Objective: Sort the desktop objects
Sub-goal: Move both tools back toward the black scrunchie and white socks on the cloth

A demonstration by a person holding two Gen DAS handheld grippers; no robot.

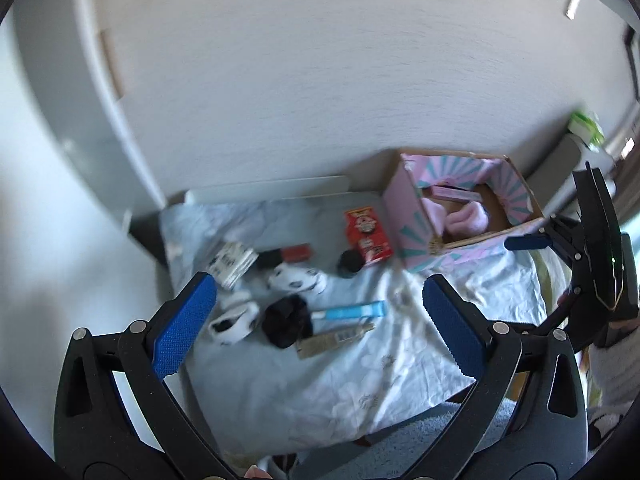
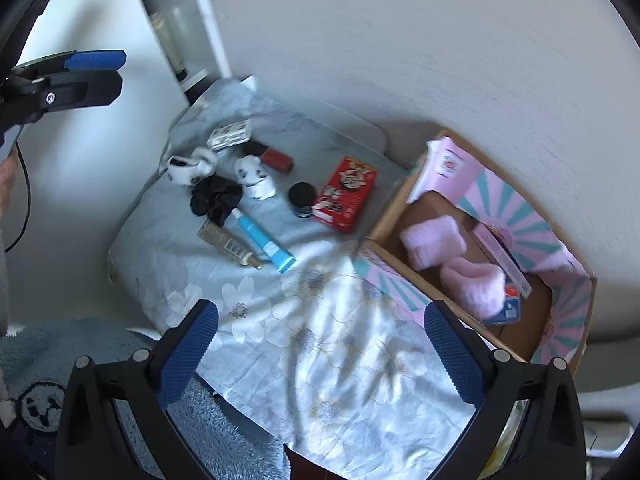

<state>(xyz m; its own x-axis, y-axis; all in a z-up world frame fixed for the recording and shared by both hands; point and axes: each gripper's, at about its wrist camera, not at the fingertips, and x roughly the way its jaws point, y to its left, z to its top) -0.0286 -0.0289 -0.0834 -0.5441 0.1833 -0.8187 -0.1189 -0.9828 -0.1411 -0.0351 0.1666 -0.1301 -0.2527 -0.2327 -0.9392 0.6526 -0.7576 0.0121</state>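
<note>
Hovering over the near part of the floral cloth (image 2: 320,344), right gripper (image 2: 320,344) has its jaws wide apart with nothing between the blue pads; left gripper (image 1: 316,320) likewise spread and empty, held above the clutter. Near edge of the cloth meets a fuzzy blue blanket (image 2: 224,432); the stretch of cloth in front of both grippers is bare. Next out: tan tube (image 2: 228,242) lying just beside blue tube (image 2: 260,240), both touching or nearly touching the black scrunchie (image 2: 216,198). Beyond those, white patterned sock (image 2: 256,178), a second white-and-black sock (image 2: 186,168) near the left cloth edge, black round jar (image 2: 302,198) just beside the red box (image 2: 346,194). Farther, small dark red item (image 2: 276,159) and black-and-white printed packet (image 2: 230,136) close to the wall. Right side: pink-and-teal cardboard box (image 2: 520,236) open on top, its near wall touching the cloth, holding two pink fluffy socks (image 2: 472,284) and a pink carton (image 2: 502,256). White wall (image 2: 400,40) closes off the far side; left of the cloth is bare pale surface. Frames blurred, labels unreadable.
</note>
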